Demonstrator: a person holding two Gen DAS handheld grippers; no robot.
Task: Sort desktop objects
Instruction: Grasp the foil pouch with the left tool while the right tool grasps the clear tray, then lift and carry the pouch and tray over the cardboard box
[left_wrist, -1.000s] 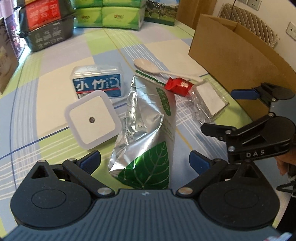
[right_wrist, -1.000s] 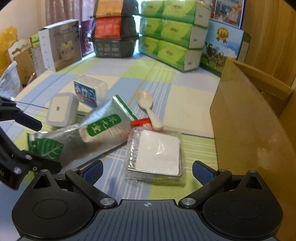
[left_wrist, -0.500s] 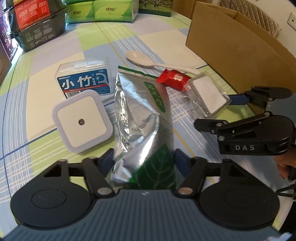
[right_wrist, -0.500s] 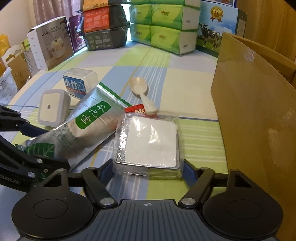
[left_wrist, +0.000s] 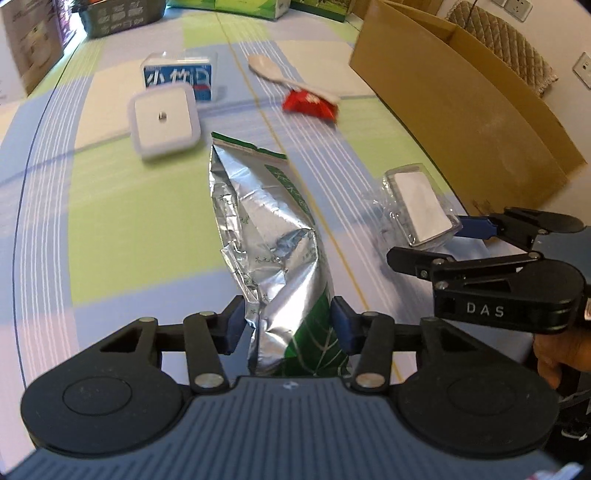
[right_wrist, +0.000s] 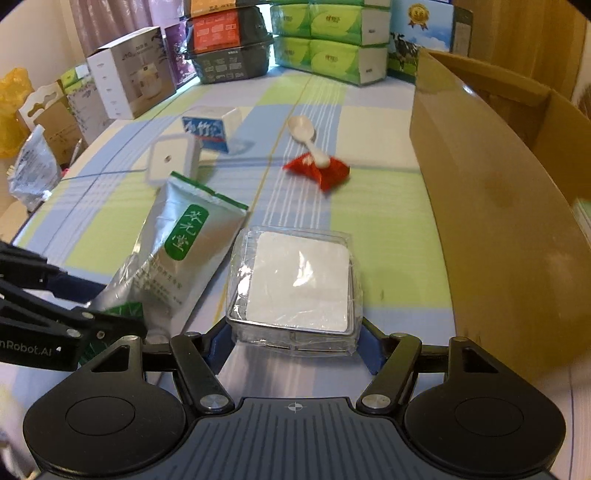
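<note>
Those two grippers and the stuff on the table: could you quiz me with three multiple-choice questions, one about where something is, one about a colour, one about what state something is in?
1. Where does the white spoon lie?
A. With its handle end on the red packet
B. Inside the cardboard box
C. Under the foil bag

2. What colour is the label on the foil bag?
A. Orange
B. Green
C. Purple

3. What is the right gripper doing?
A. Open with nothing between its fingers
B. Shut on the spoon
C. Shut on the clear-wrapped white pack

Answers: 1 A, the handle tip rests on the red packet. 2 B, a green patch with white characters. 3 C, both fingers press the pack's sides, while the left gripper clamps the foil bag.
</note>
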